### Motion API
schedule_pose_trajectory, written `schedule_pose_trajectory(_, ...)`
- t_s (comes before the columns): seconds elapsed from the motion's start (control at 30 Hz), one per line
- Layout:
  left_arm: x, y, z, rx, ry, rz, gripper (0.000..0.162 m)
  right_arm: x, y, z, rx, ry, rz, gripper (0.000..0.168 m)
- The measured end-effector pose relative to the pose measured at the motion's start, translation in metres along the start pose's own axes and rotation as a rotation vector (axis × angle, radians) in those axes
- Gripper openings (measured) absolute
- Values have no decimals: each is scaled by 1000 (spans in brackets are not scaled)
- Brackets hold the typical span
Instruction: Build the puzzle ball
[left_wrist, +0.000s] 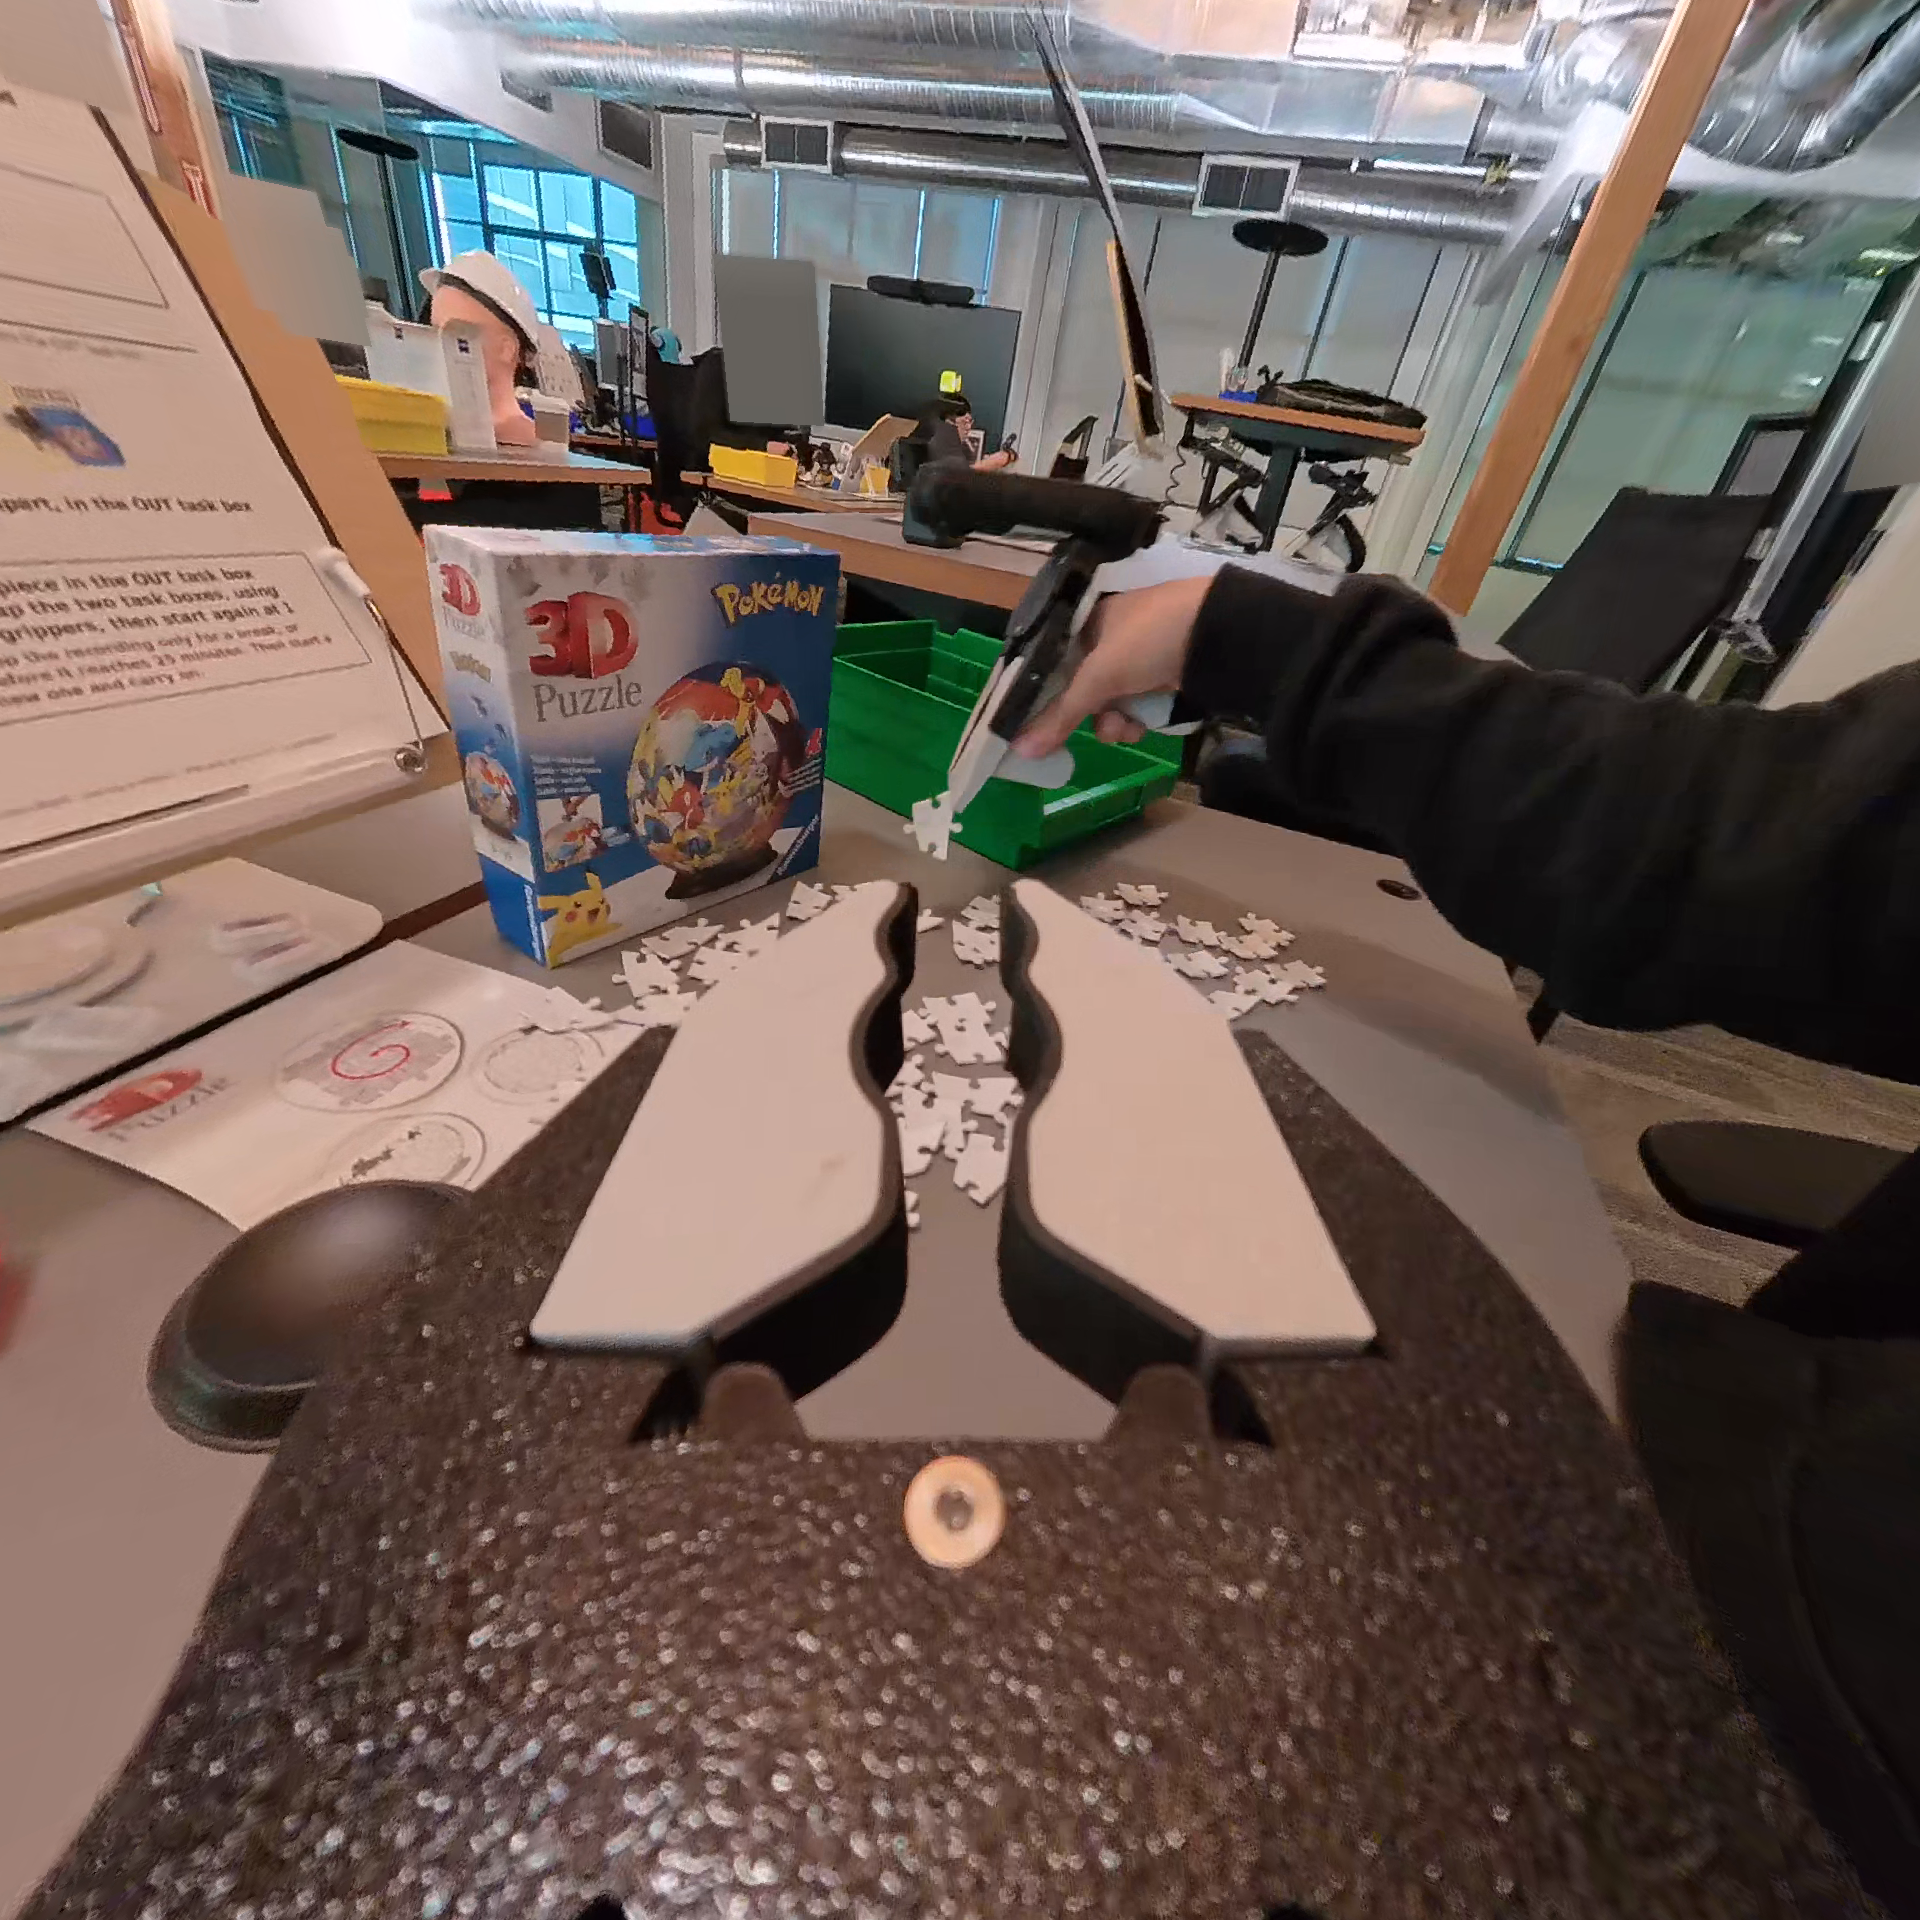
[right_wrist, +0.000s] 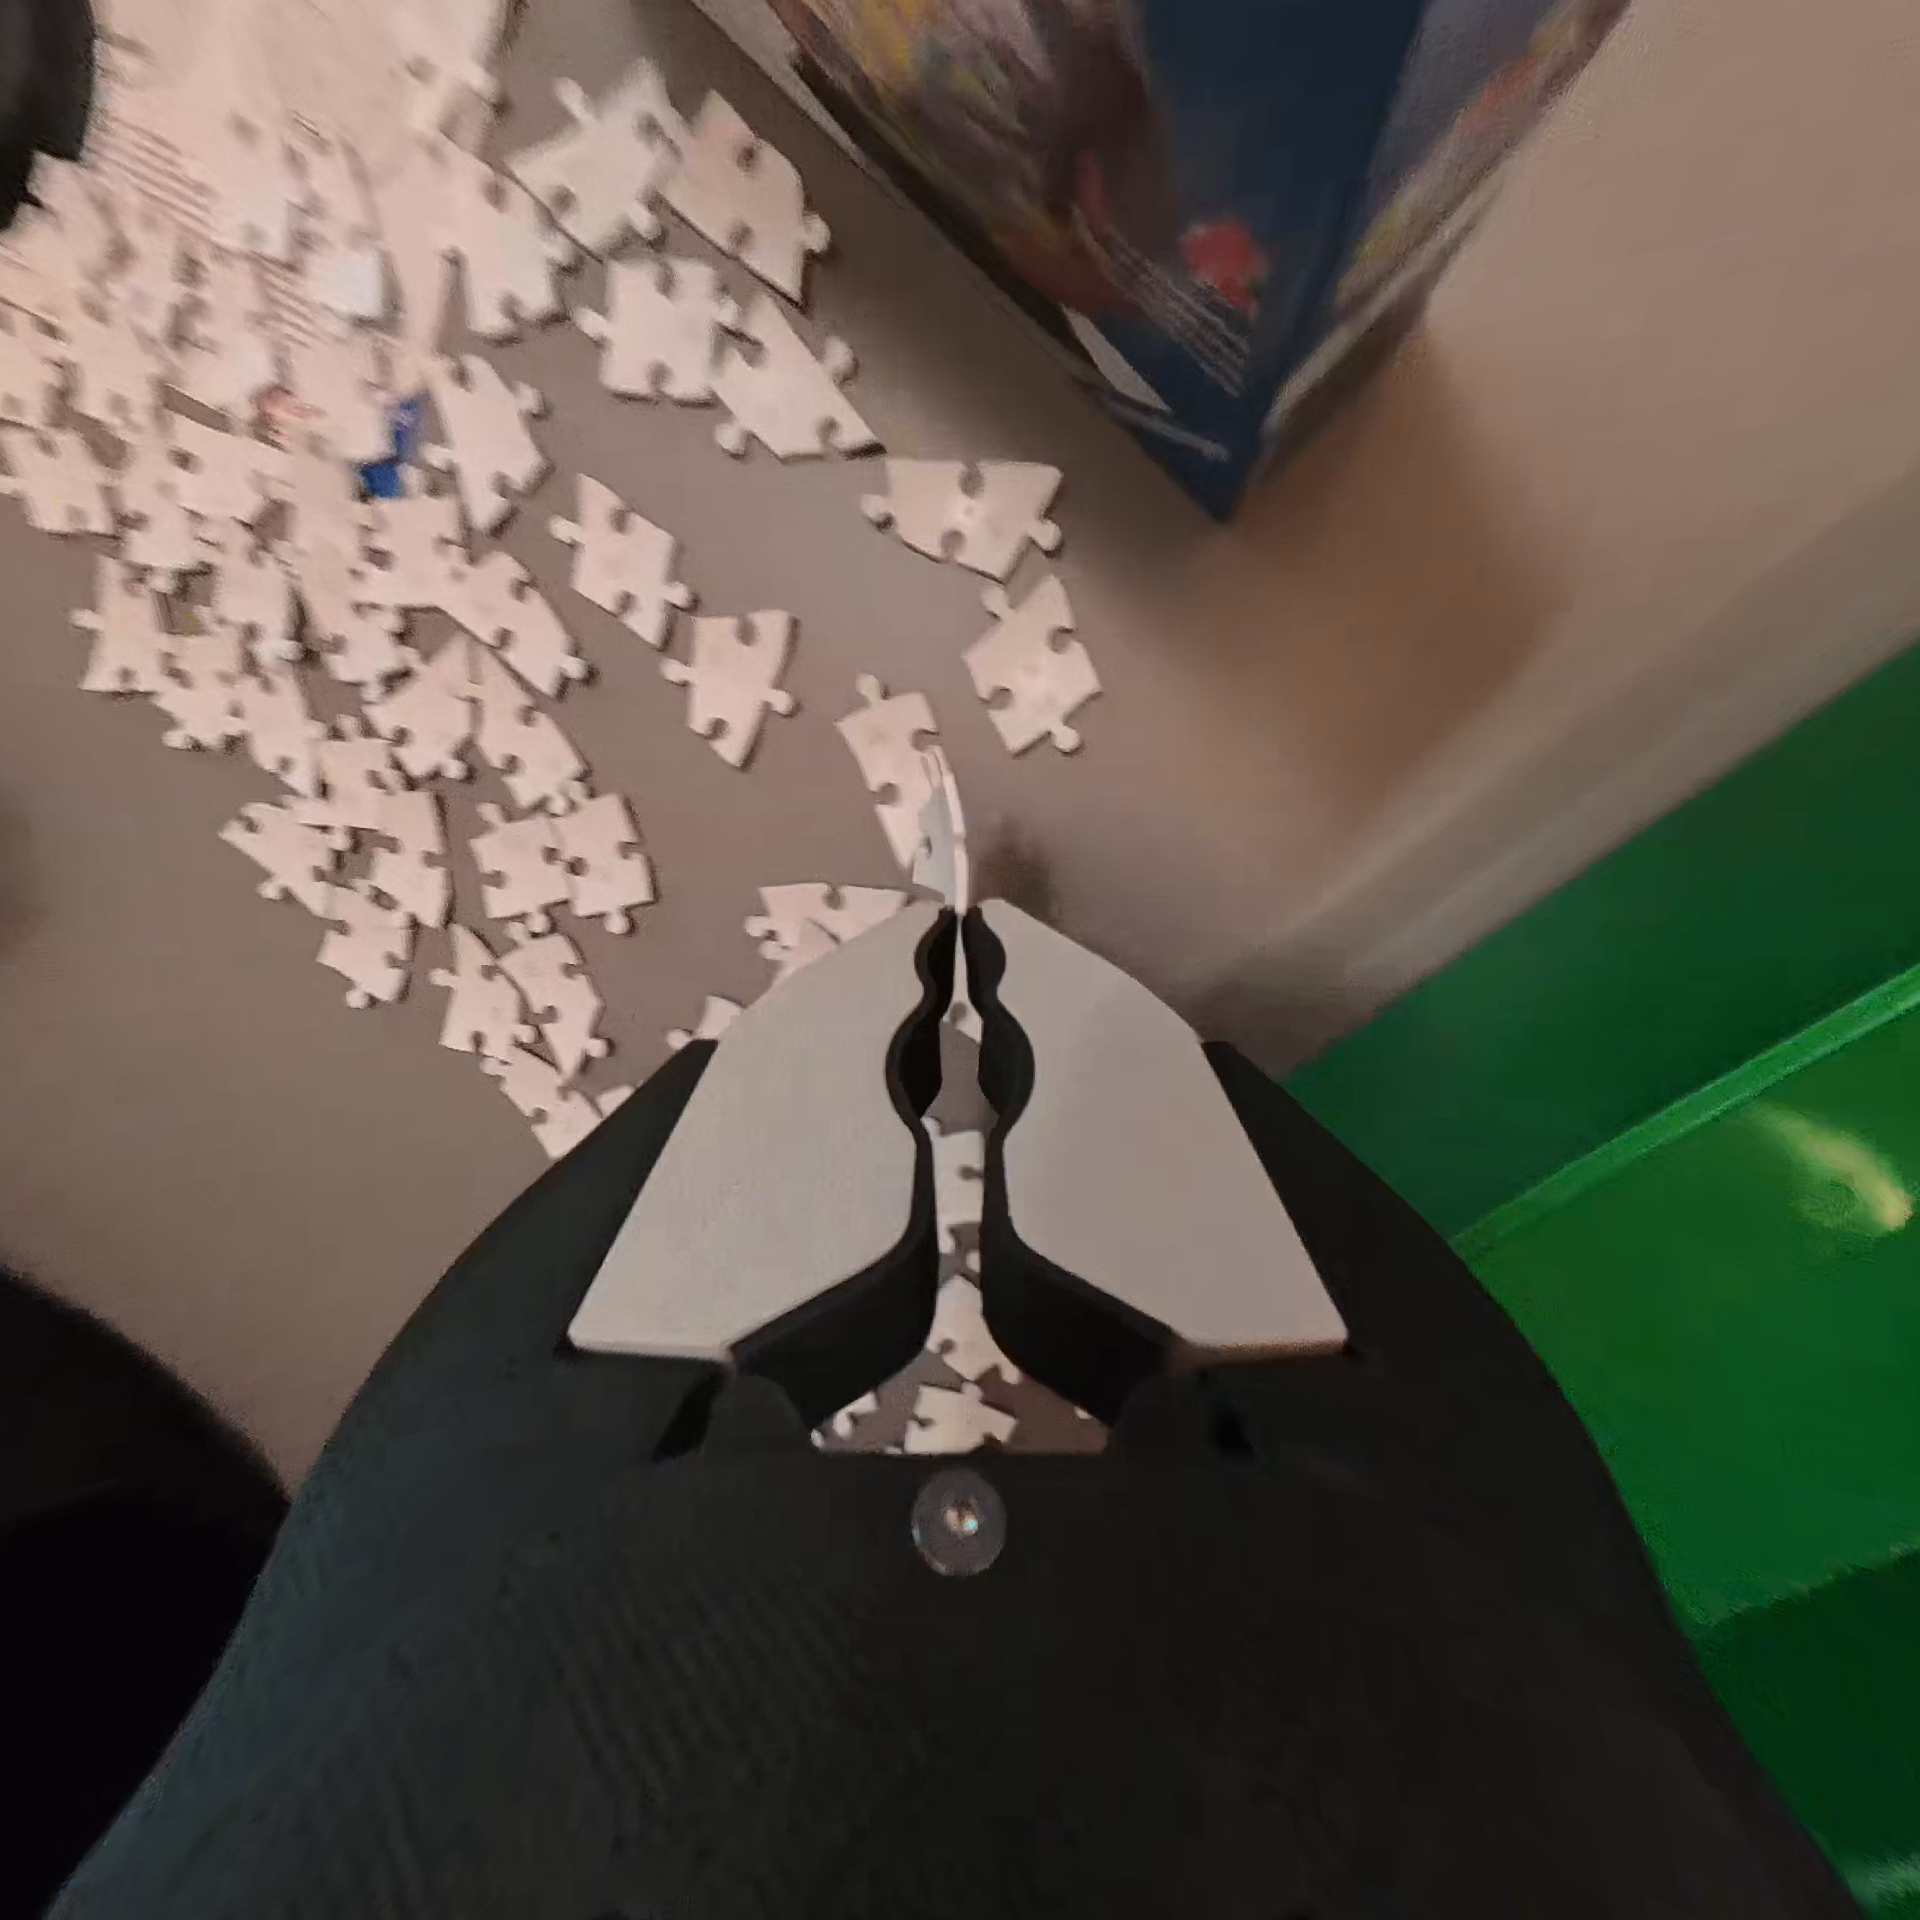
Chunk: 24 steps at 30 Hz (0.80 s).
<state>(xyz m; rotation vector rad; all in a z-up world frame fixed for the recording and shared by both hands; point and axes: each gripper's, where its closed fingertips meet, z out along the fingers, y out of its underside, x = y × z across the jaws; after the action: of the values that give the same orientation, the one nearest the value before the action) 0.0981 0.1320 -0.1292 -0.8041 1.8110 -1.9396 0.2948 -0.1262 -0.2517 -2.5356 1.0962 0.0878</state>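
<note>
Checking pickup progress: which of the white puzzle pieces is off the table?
The single puzzle piece pinched in the right gripper, hanging above the scattered pieces on the table.

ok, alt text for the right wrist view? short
The right gripper is shut on a white puzzle piece, pinched edge-on at its fingers' tips above a grey table. Loose white pieces are scattered to the left, a blue puzzle box stands beyond, and a green bin sits right.
</note>
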Motion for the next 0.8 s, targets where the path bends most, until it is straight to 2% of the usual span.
schedule_pose_trajectory(0.3,-10,15,-24,-76,-56,17,10,15,5,19,-221,99,3,2)
schedule_pose_trajectory(0.57,-10,16,-27,-93,-56,11,10,5,5,32,-201,62,27,2)
schedule_pose_trajectory(0.7,-8,16,-26,-99,-50,18,11,11,8,35,-191,123,16,3)
schedule_pose_trajectory(0.8,-7,17,-25,-103,-49,14,11,13,6,36,-168,170,-15,15)
